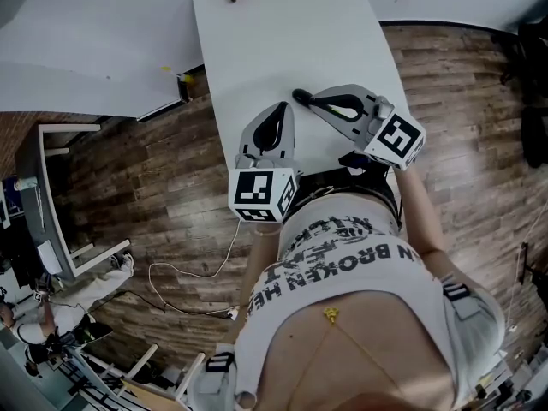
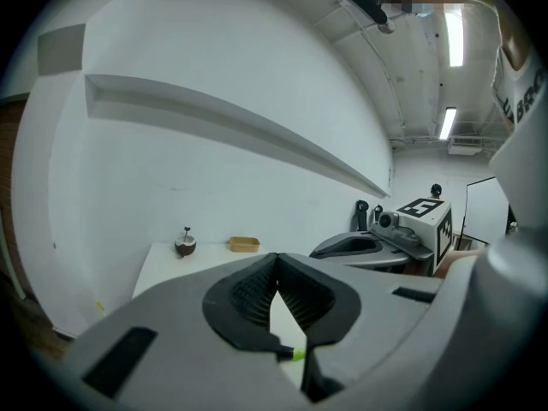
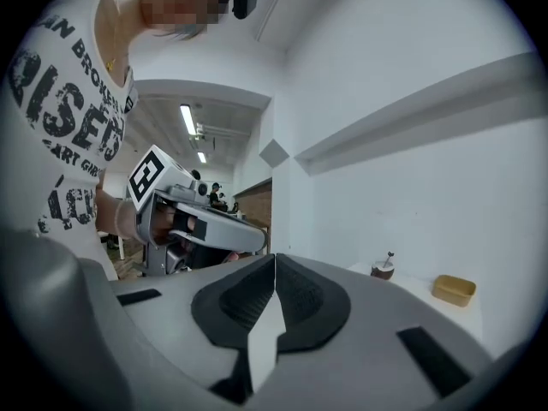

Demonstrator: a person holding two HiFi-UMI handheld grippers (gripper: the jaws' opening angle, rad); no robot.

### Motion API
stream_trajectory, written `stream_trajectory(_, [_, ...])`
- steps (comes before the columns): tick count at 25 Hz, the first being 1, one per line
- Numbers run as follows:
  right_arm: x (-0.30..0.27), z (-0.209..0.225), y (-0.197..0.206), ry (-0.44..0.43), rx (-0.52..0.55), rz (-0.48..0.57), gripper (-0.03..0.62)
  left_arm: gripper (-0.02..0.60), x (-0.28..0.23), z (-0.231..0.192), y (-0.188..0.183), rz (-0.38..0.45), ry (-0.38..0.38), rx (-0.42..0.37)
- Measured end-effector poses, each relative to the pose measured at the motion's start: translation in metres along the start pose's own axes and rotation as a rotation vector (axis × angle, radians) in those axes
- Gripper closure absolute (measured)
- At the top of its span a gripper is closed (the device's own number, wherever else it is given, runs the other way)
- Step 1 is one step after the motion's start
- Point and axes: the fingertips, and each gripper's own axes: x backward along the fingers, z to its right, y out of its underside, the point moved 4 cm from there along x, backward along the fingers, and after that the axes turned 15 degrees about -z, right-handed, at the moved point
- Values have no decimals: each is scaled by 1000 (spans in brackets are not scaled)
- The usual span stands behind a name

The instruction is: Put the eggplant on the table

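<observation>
The left gripper and the right gripper both have their jaws pressed together, with nothing between them. Far ahead of them, on the table, stand a bowl and a yellow tray.

I'd call my workplace a lab or recording studio rather than a home; a long white table stands on wood-plank floor; left of the table rise plain white wall panels; a loose cable trails over the planks there, and farther left stands a white metal frame; above the table, strip lights hang under a raw grey ceiling.
</observation>
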Motion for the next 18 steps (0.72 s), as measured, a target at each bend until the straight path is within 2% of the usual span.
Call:
stream_trajectory(5, [15,-1,-16,5,-47,110,583,583,4,3,-10,41,8,-14])
stream_trajectory(18, [38,6,-41,51,-90,262,583,583,13,12,-36,128,33,-38])
